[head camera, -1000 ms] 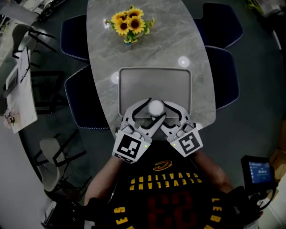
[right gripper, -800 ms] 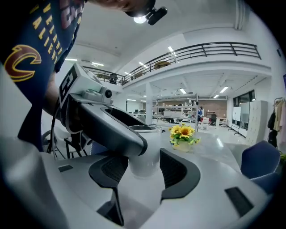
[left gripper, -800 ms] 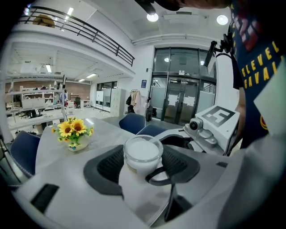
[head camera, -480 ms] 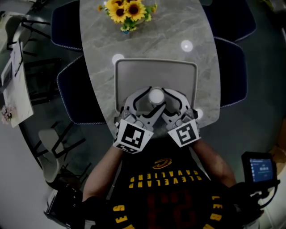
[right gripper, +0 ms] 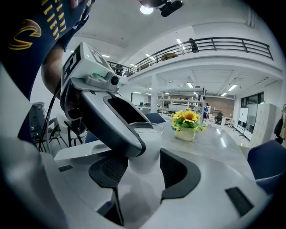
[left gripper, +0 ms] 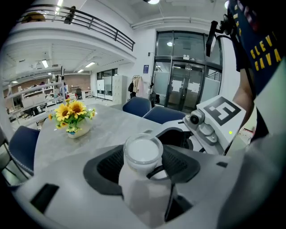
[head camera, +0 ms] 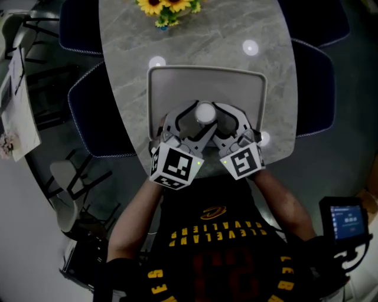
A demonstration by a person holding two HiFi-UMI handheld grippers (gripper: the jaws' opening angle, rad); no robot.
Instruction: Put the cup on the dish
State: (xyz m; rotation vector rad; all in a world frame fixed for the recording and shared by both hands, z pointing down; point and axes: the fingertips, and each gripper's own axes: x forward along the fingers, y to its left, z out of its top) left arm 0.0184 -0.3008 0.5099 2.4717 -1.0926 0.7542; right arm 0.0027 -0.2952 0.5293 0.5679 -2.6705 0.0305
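**Two grippers, one white cup, at the near end of the tray**
The left gripper (left gripper: 143,164) and the right gripper (right gripper: 144,166) both have their jaws closed on the same upright cup (head camera: 205,112), and their fingers cross around it. The cup sits over the 6 o'clock end of the grey tray (head camera: 227,82); whether it touches the tray cannot be told. The tray lies on a grey stone table (head camera: 127,59). From the cup, sunflowers (head camera: 162,7) stand at 12 o'clock and a blue chair (head camera: 88,121) at 9 o'clock.

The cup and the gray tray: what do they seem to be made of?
Cup: probably frosted plastic or glass; milky wall, see-through rim. Tray: matte gray, perhaps plastic or coated metal; even color, no shine.
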